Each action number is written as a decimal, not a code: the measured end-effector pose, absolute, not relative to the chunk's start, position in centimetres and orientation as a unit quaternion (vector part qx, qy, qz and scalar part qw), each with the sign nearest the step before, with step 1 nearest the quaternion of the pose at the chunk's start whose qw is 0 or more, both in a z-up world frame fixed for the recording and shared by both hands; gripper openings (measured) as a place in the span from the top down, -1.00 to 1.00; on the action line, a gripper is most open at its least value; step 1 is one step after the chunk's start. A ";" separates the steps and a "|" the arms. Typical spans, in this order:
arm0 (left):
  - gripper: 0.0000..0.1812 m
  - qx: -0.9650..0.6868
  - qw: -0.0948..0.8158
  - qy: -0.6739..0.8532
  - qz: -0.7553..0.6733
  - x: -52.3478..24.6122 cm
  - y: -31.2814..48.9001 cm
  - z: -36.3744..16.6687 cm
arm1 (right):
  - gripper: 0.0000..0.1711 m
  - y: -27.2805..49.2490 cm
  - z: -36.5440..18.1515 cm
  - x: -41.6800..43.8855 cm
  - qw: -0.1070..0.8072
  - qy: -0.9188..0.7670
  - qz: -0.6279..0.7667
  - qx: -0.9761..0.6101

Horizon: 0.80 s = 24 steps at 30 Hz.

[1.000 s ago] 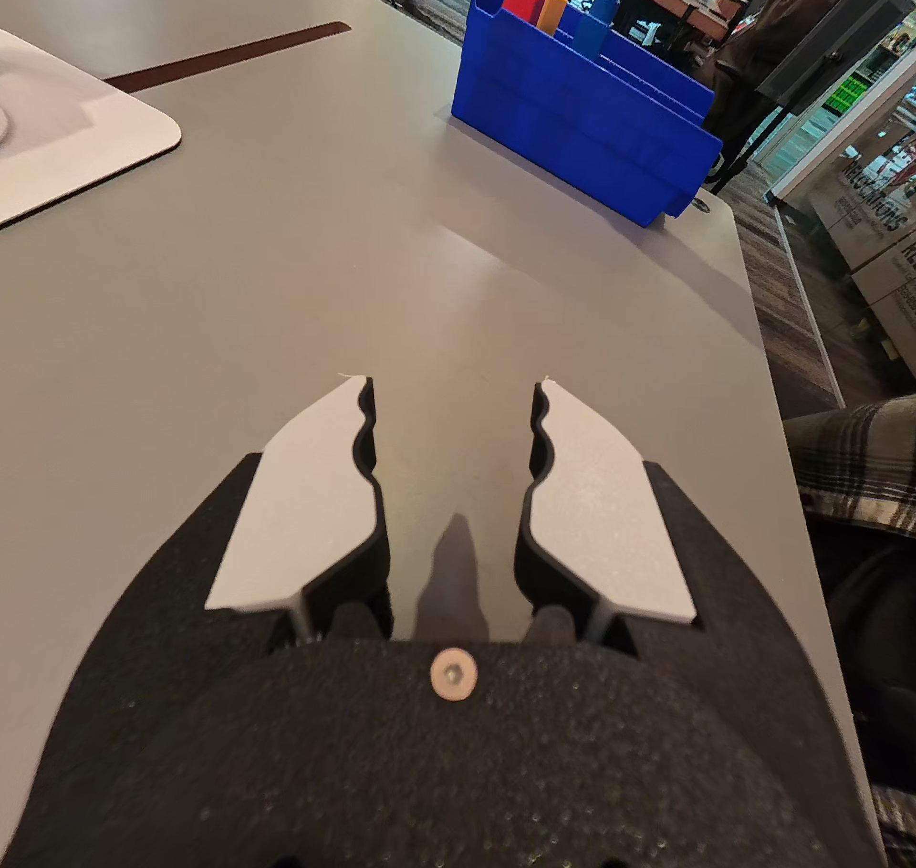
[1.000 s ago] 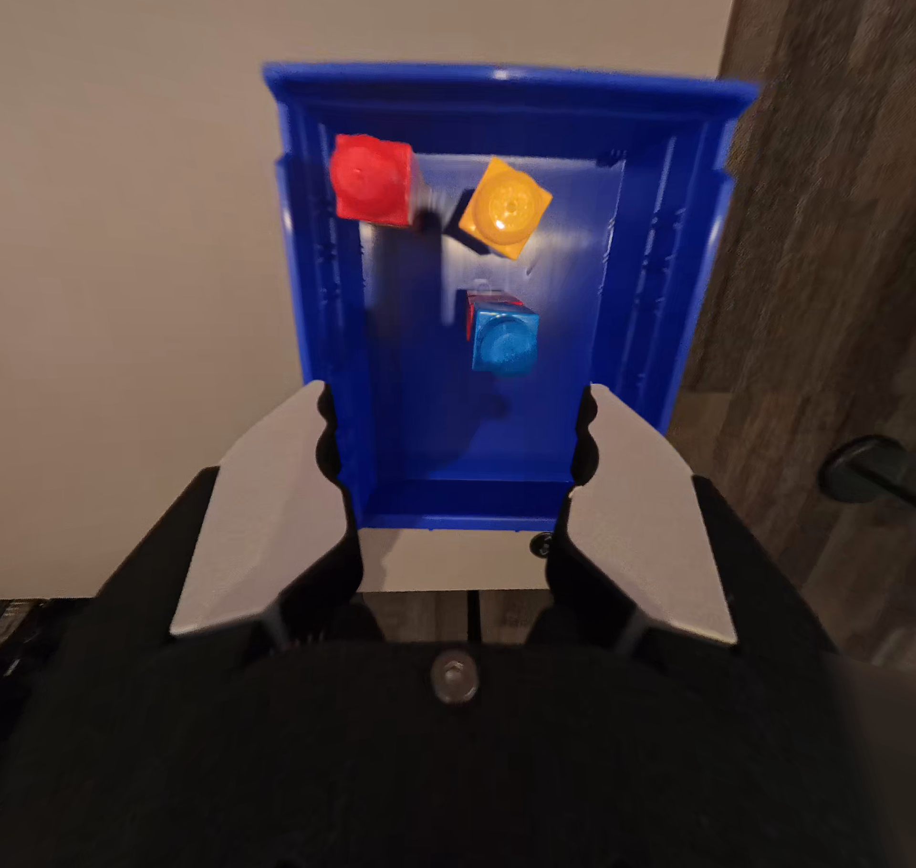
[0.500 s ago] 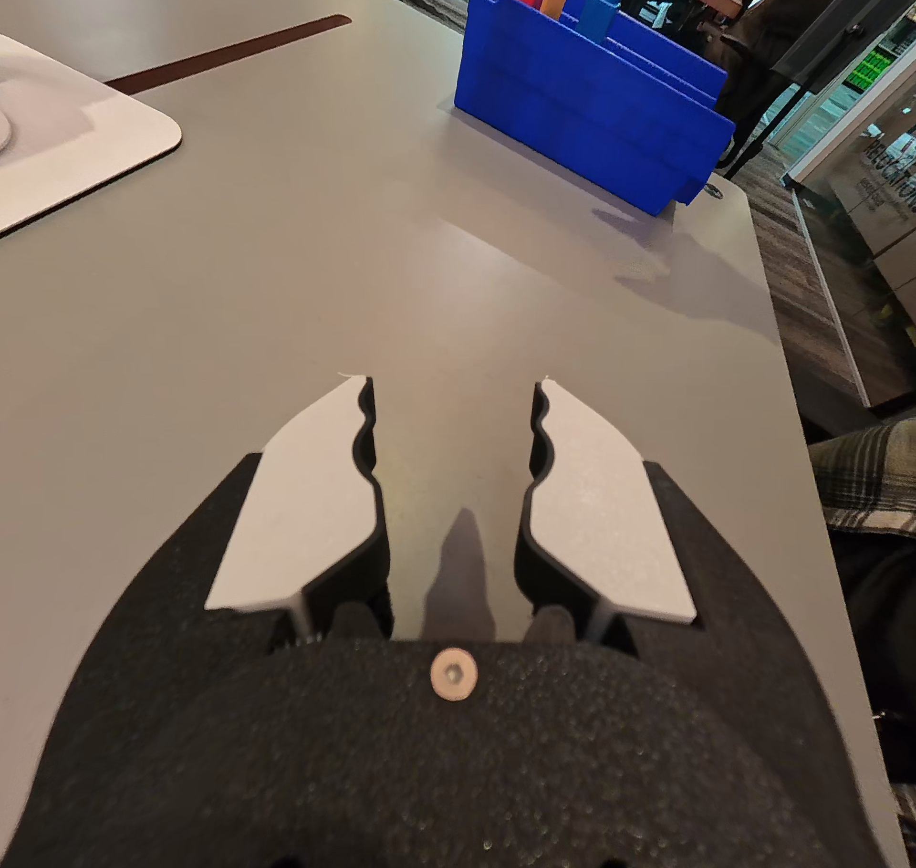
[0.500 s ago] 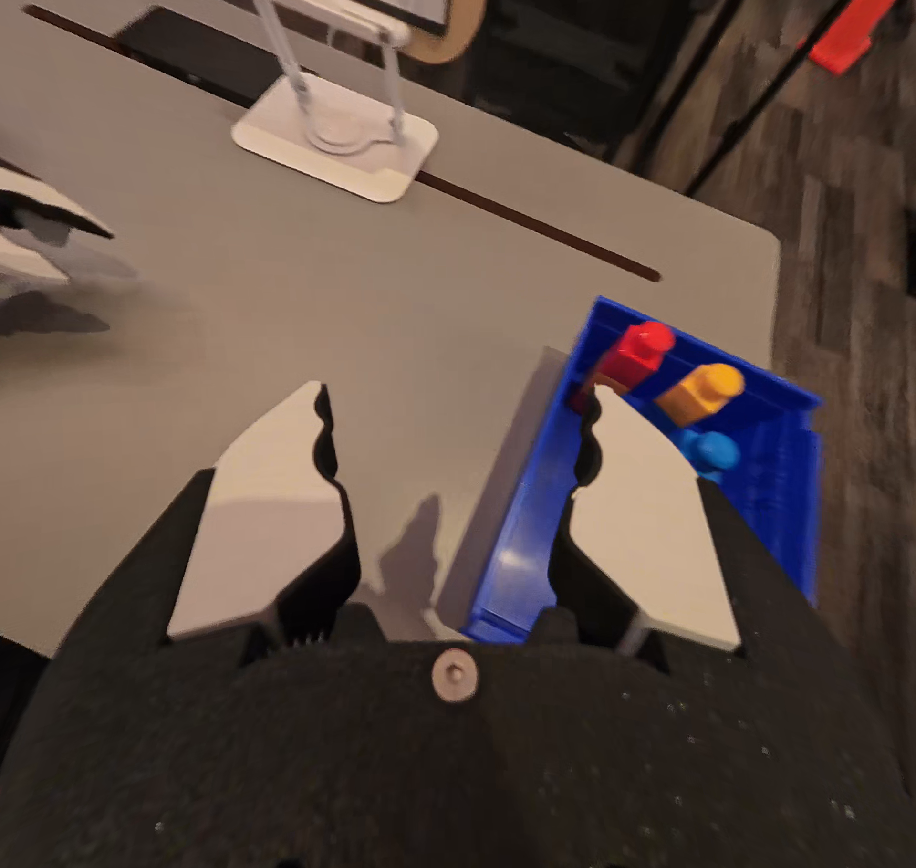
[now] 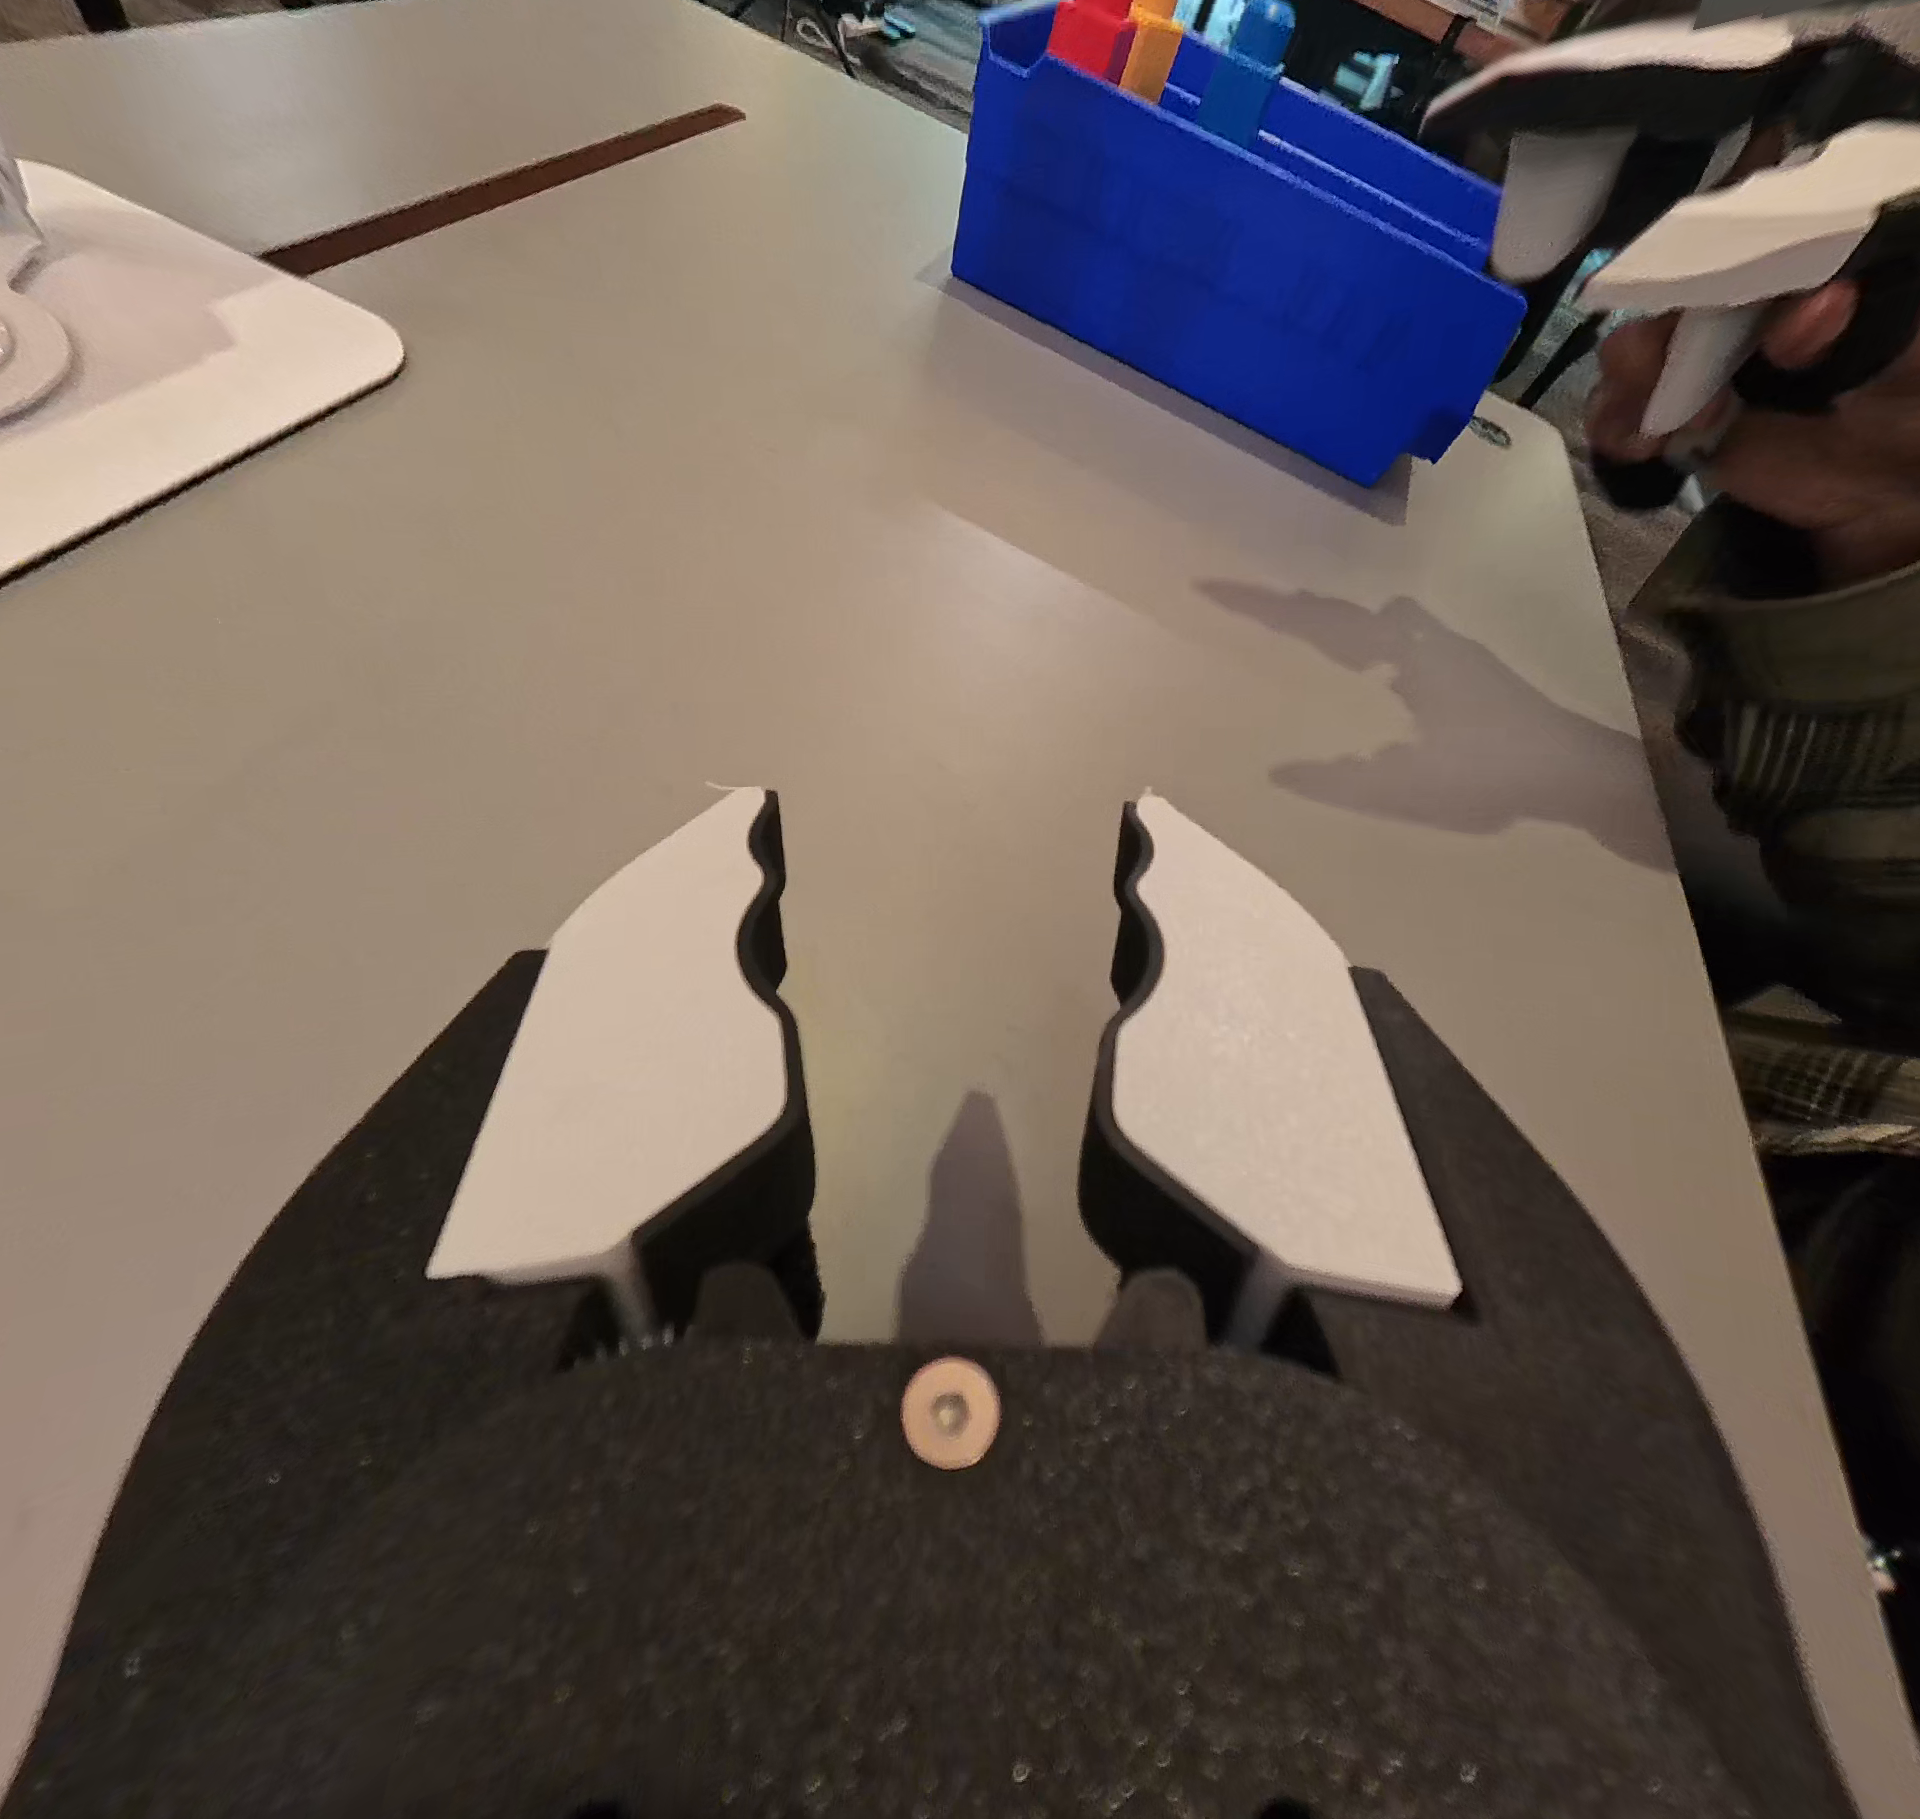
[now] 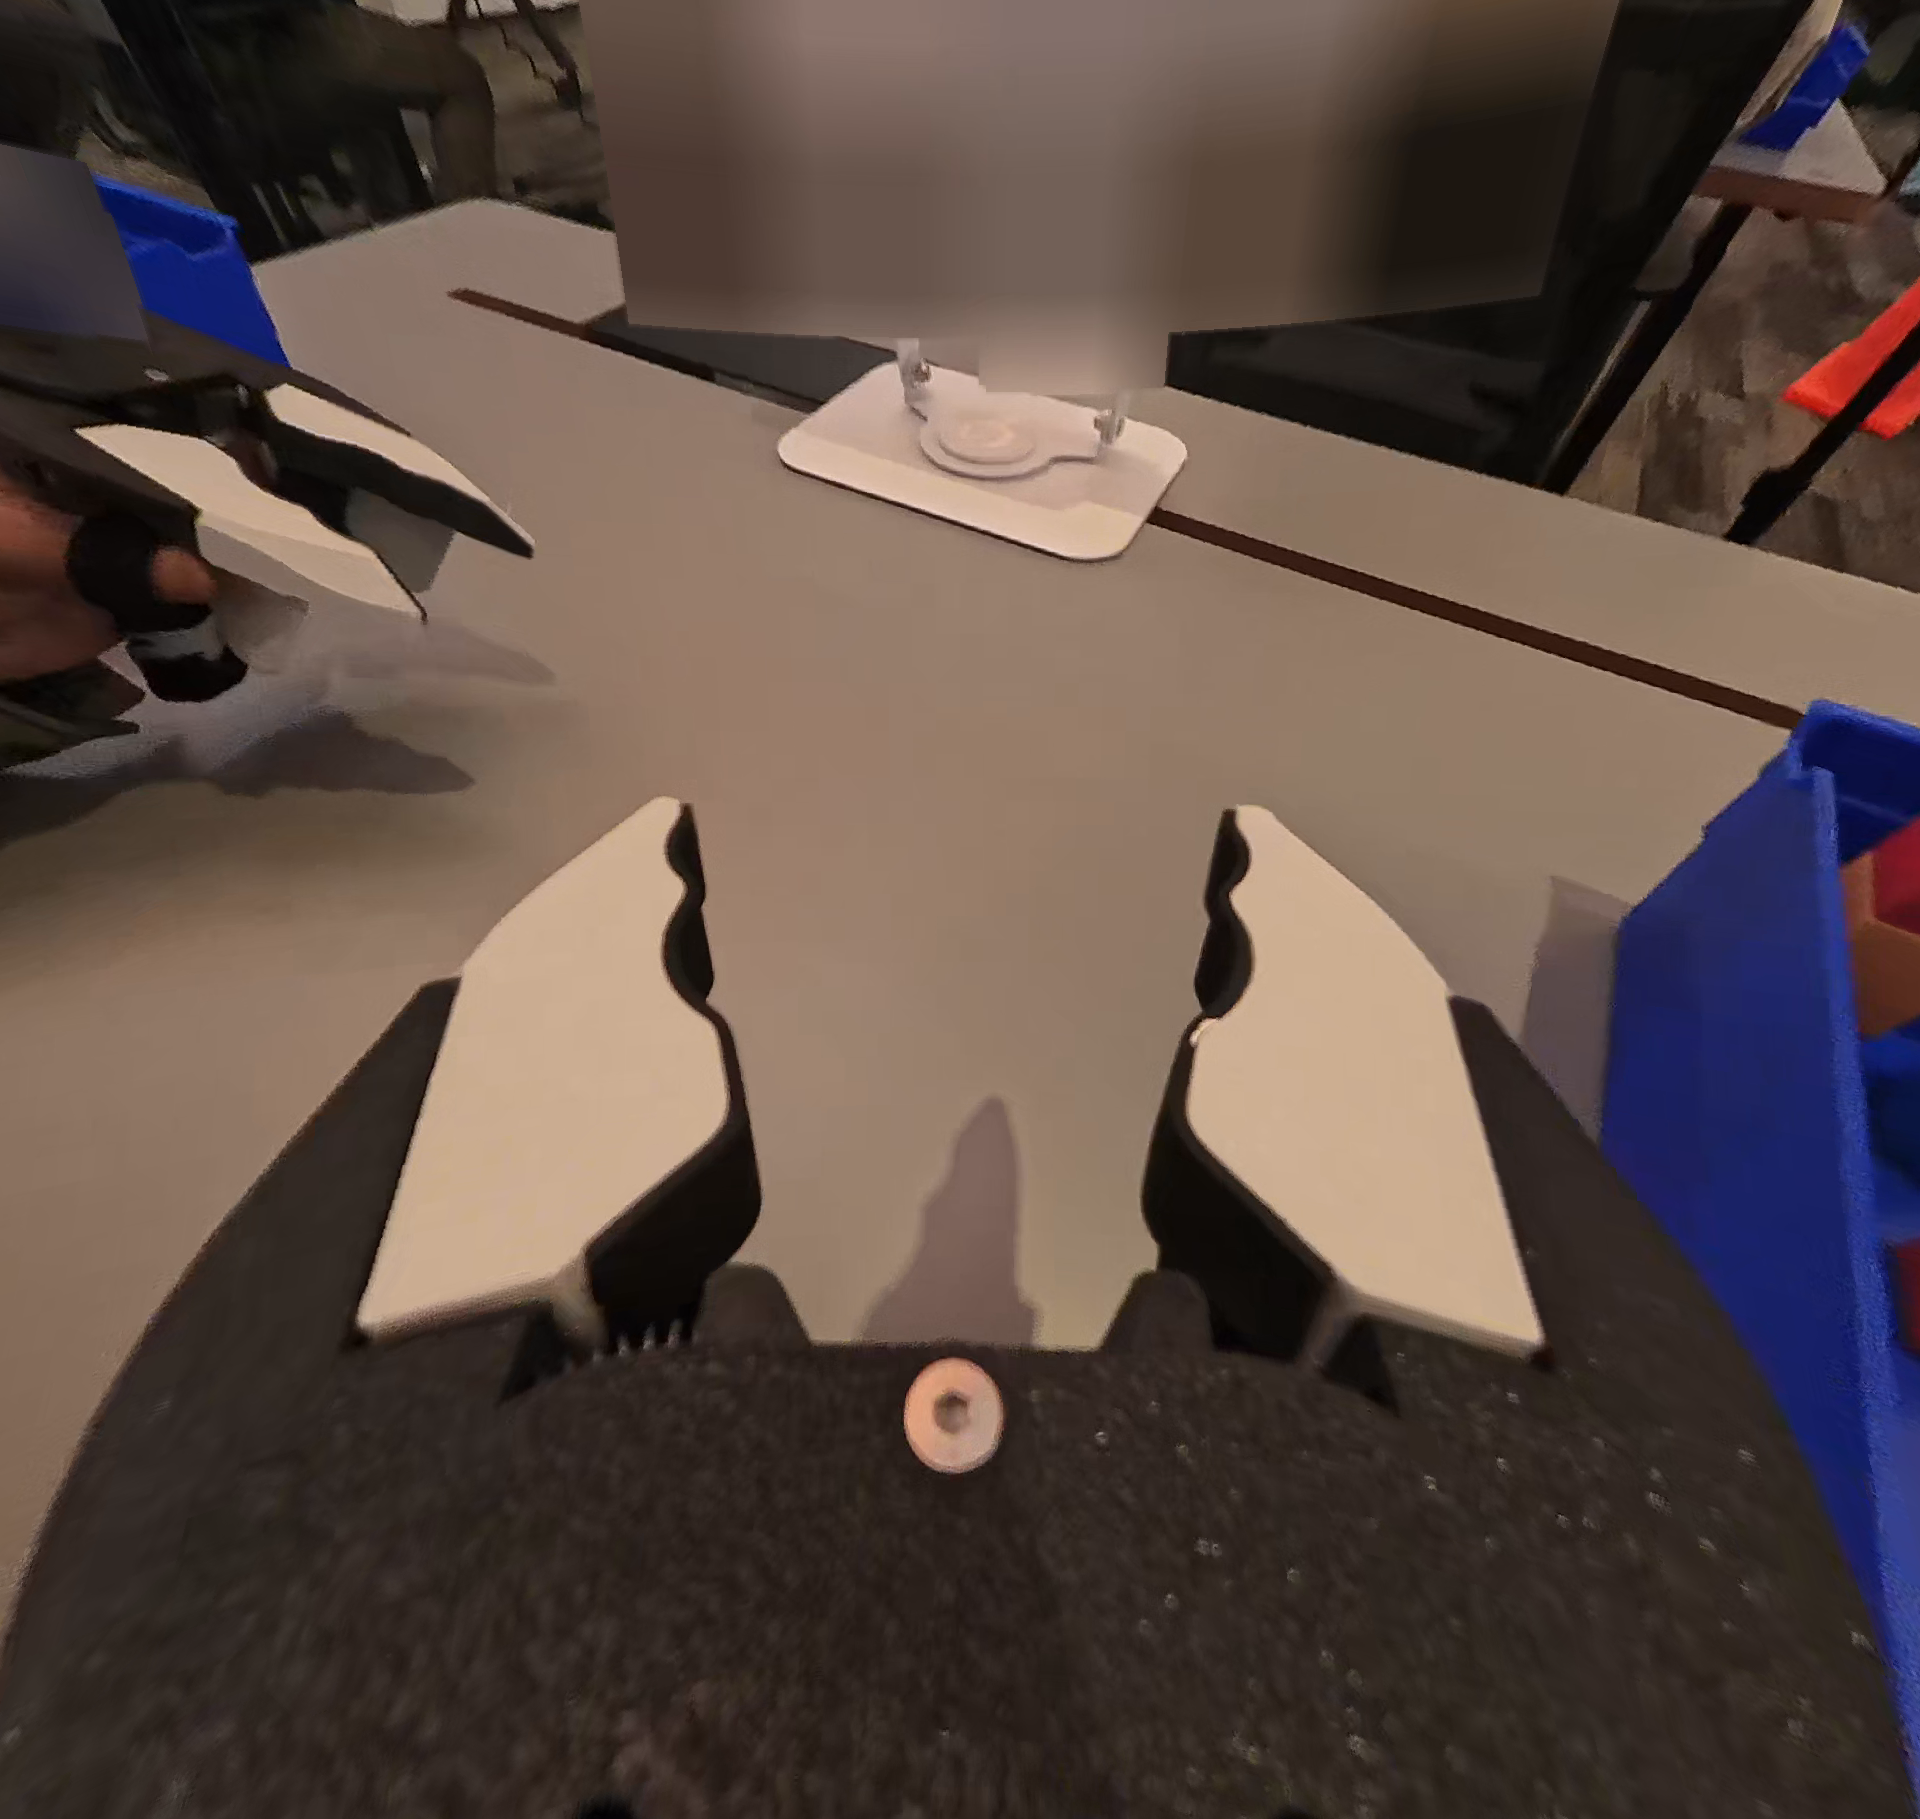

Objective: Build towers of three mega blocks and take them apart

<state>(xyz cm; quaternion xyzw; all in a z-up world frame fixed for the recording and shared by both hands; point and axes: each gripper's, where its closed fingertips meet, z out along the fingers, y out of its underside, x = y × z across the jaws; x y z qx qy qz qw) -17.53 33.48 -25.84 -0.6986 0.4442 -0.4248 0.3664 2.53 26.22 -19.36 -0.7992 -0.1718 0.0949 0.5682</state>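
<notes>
Three block towers, red (image 5: 1093, 8), orange (image 5: 1153, 22) and blue (image 5: 1247, 65), stand in the blue bin (image 5: 1226, 263) at one o'clock of the left gripper (image 5: 951, 803). Left and right gripper (image 6: 956, 819) hover over the table (image 5: 675, 522), fingers spread, empty.

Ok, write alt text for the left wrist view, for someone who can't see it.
An open, empty left hand-held gripper hovers over a bare grey table. Farther on stands a blue bin with red, orange and blue block towers poking above its rim. The right hand-held gripper shows at the upper right, beside the bin.
</notes>
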 end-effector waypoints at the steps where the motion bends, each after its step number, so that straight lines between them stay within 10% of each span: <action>1: 0.33 -0.696 0.374 0.439 -0.427 -17.6 33.2 -25.1 | -0.05 26.2 -19.5 2.2 0.571 -0.178 0.099 -0.795; 14: 0.33 -0.752 0.512 0.347 -0.227 -36.3 29.9 -12.4 | 0.02 25.6 -21.2 -0.4 0.558 -0.232 0.121 -0.787; 24: 0.27 -0.913 0.384 0.138 -0.009 -59.6 29.1 -18.3 | 0.10 25.9 -23.1 -2.7 0.530 -0.265 0.148 -0.792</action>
